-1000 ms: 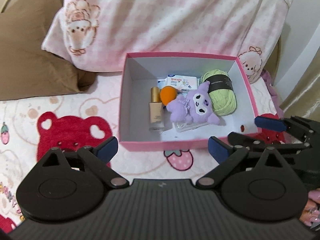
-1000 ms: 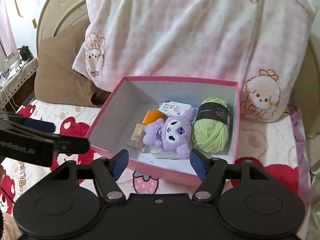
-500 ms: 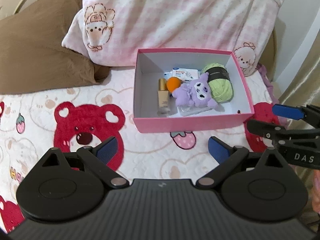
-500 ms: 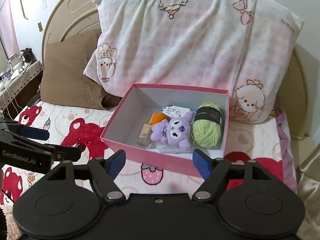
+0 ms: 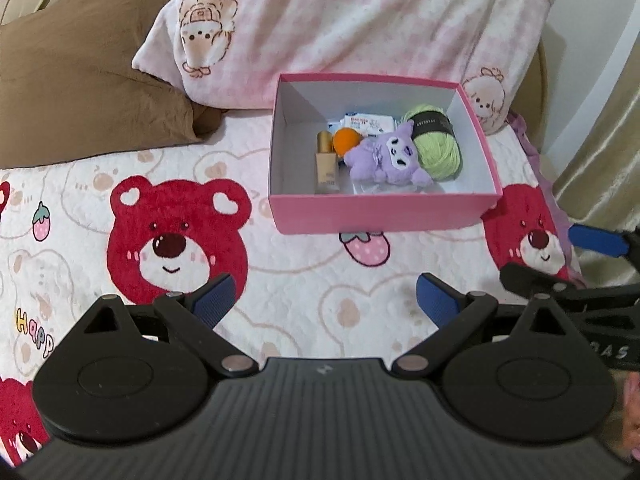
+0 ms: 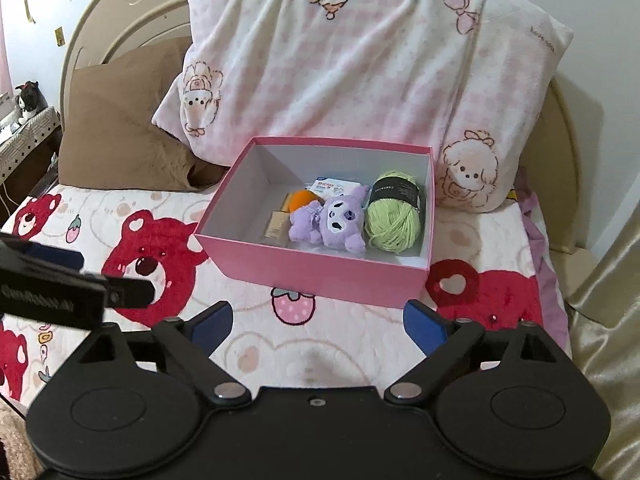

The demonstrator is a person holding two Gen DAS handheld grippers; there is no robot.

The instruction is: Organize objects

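Five things lie inside the pink box [image 5: 382, 210], which sits on the bedspread [image 5: 300, 276] close to the head end, its far wall just short of the pink checked pillow [image 6: 360, 64]. Along the box's right wall rests a ball of green yarn [image 5: 436, 148] with a dark paper band. Touching it on the left is a purple plush toy [image 5: 388, 158], lying face up near the front wall on a clear packet. An orange ball [image 5: 346, 140] sits behind the plush toy's left side, and beside that a foundation bottle [image 5: 326, 164] with a gold cap lies flat, cap toward the back wall. A white wipes packet [image 5: 366, 124] lies against the back wall. The left part of the box floor is bare.

Both grippers hang above the bedspread on the near side of the box, apart from it, and neither holds anything. The left gripper [image 5: 324, 300] has its blue pads spread wide over a printed heart. The right gripper [image 6: 318, 322] also stands wide apart, its jaws having just been opening with nothing between them; a printed strawberry [image 6: 294, 306] shows in the gap.

A brown pillow [image 5: 80, 68] leans at the bed's head-left corner, beside the pink one. Red bear faces [image 5: 176, 236] pattern the bedspread. A beige headboard [image 6: 120, 12] curves behind the pillows, and a gold curtain [image 6: 608, 280] hangs along the bed's right edge.
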